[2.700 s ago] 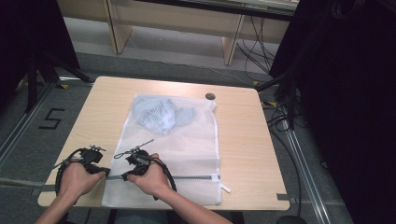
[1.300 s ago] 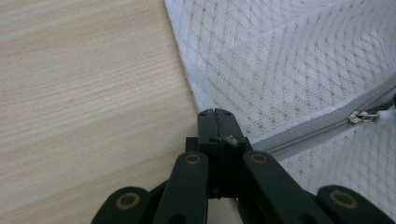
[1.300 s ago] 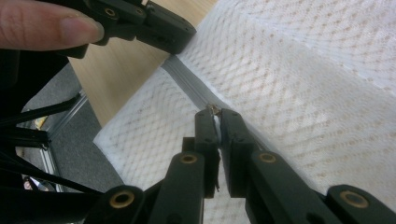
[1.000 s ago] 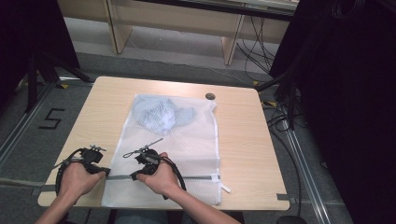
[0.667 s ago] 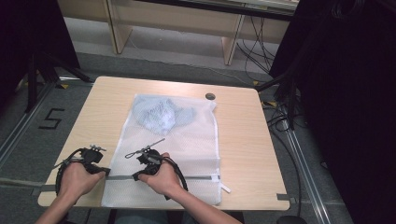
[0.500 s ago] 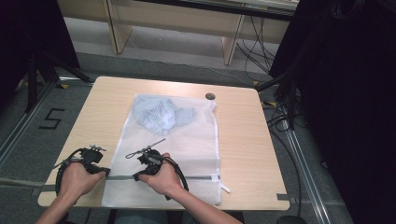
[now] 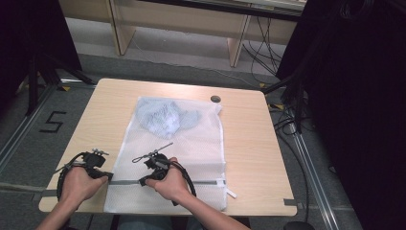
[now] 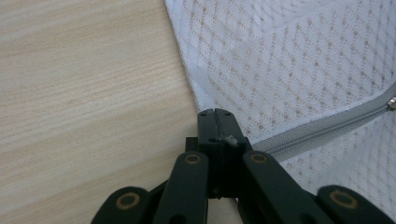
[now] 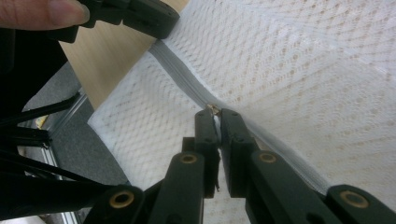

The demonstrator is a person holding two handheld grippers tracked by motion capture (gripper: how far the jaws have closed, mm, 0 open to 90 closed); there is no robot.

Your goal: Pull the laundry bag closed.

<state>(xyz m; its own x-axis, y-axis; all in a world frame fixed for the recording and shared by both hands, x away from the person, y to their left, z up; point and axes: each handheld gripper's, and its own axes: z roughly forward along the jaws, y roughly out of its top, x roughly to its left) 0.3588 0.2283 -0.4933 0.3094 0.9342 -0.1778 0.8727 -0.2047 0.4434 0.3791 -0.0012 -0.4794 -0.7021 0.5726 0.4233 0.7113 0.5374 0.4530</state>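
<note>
A white mesh laundry bag [image 7: 191, 143] lies flat on the wooden table [image 7: 249, 143], with a light blue garment [image 7: 163, 117] inside its far end. A grey zipper [image 7: 206, 182] runs across the bag near the front edge. My left gripper [image 7: 106, 176] is shut on the bag's left edge at the zipper's end; in its own view the jaws [image 8: 216, 122] pinch a bit of white fabric beside the zipper [image 8: 317, 128]. My right gripper [image 7: 142, 181] sits on the zipper a little right of it, and its jaws [image 9: 215, 116] are shut on the small metal zipper pull [image 9: 212, 109].
A small dark round disc [image 7: 215, 98] lies at the table's far edge, behind the bag. A white tag [image 7: 231, 193] sticks out at the bag's front right corner. Bare tabletop lies right of the bag. Dark curtains and cables stand to the right.
My right gripper has slid a short way to the right along the zipper. The left gripper has stayed at the bag's left edge.
</note>
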